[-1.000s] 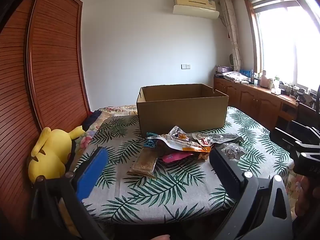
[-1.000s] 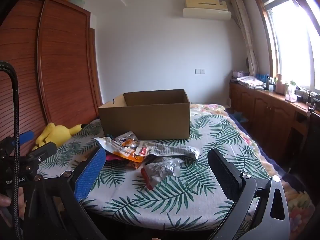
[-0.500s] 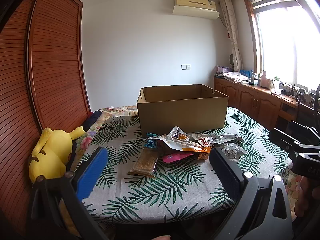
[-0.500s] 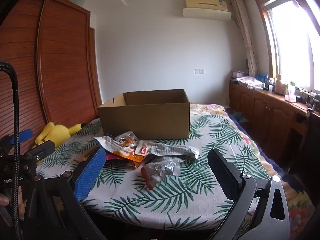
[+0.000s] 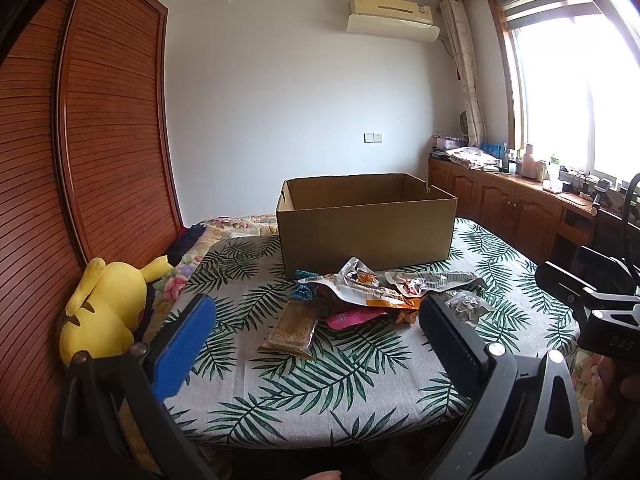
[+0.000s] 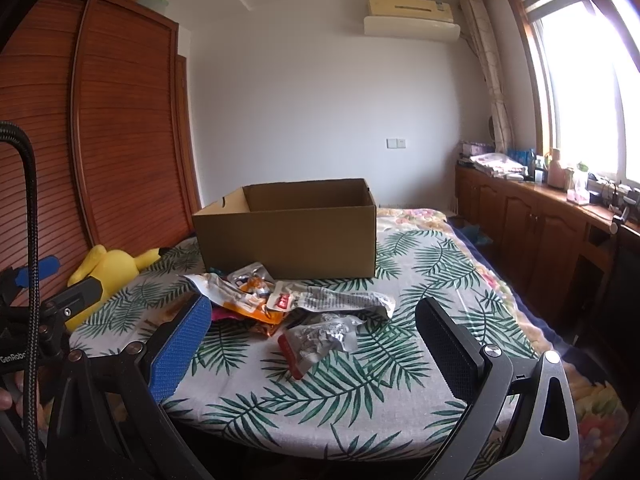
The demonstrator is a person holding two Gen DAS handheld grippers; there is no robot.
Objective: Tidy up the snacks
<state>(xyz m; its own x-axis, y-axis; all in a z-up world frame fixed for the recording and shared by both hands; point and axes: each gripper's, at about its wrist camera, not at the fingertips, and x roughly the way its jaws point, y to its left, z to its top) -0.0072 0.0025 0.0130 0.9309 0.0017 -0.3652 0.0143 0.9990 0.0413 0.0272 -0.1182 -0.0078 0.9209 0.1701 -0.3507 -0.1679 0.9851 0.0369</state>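
**Both claws wide open in front of the snack pile**

The left claw (image 5: pixel 316 344) hangs over the near edge of the table (image 5: pixel 320 396), its fingers spread wide with nothing between them. The right claw (image 6: pixel 312 344) is held the same way, fingers far apart and empty, also short of the snacks.

The table is covered with a cloth printed with green palm leaves. A heap of snack packets (image 5: pixel 380 292) lies near its middle, just in front of an open cardboard box (image 5: pixel 366 224) that stands upright at the far side. In the heap are a long silver-and-orange bag (image 6: pixel 236 296), a white and silver wrapper with red print (image 6: pixel 332 300) and a pink packet (image 5: pixel 352 317) partly buried under the others. A flat brown bar in clear wrap (image 5: pixel 294 328) lies at the left edge of the heap, nearest the left claw. A crumpled silver bag with a red edge (image 6: pixel 316 340) lies a little apart on the near right side, closest to the right claw. A small teal wrapper (image 5: pixel 303 292) sits beside the box's front left corner.

The inside floor of the box is hidden by its front wall. A yellow plush toy (image 5: pixel 104 312) lies off the table's left side, against a wooden wardrobe (image 5: pixel 80 168).
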